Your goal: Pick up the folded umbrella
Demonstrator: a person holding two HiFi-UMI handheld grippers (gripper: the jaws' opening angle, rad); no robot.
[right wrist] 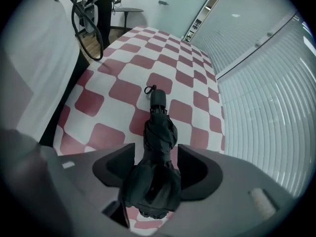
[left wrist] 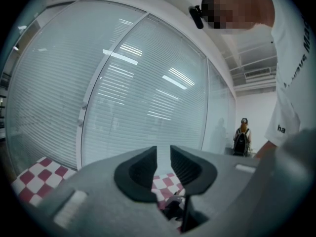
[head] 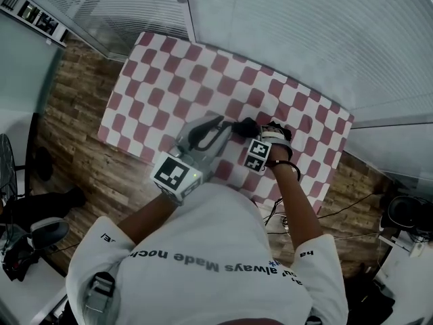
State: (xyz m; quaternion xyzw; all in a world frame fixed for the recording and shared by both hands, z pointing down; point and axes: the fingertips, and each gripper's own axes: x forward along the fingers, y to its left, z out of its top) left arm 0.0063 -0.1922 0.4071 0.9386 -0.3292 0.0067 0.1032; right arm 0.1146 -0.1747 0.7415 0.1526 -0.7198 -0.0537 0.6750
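Low in the right gripper view, my right hand-held gripper (right wrist: 155, 154) straddles the folded umbrella (right wrist: 159, 125).
Jaws spread, not yet pinching, pointing down so they flank its body lying on the checkered bench (right wrist: 123, 53).

I log on my screens:
- one counter (head: 177, 65) under a red-and-white checked cloth
- plank floor (head: 74, 110) around it
- slatted blinds (head: 284, 26) behind glass walls
- loose cables (head: 277, 217) by the counter's edge
- a distant bystander (left wrist: 242, 138) with a backpack
- a small round table (right wrist: 126, 10)
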